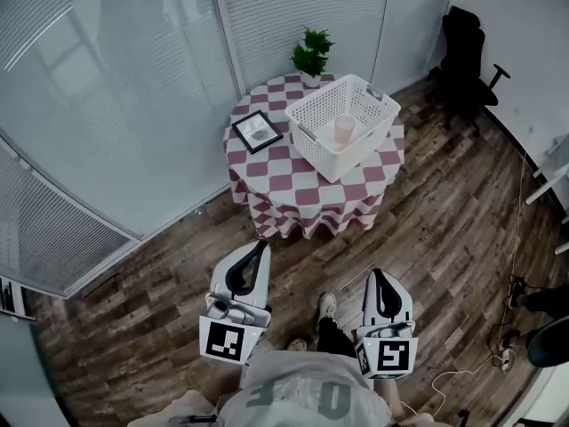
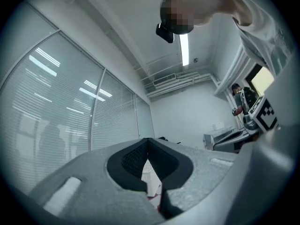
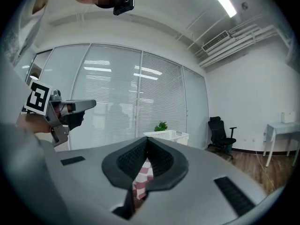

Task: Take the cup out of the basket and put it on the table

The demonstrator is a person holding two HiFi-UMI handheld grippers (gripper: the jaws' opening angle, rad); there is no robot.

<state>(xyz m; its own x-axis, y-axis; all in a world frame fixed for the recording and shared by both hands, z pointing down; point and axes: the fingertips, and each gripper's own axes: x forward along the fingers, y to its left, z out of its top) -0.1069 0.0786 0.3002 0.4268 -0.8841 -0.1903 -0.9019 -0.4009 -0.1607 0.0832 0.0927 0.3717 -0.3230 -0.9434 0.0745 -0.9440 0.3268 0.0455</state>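
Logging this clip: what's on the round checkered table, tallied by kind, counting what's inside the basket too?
Basket: 1
Cup, inside the basket: 1
Potted plant: 1
Picture frame: 1
Total: 4

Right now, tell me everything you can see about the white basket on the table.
The white basket is rectangular and open-topped, seemingly plastic, with latticed walls and a broad rim. It stands upright on the red-and-white checked cloth of the round table, turned at a slant and toward the table's right side. A pale pink cup stands upright inside it. Nothing else can be seen touching it.
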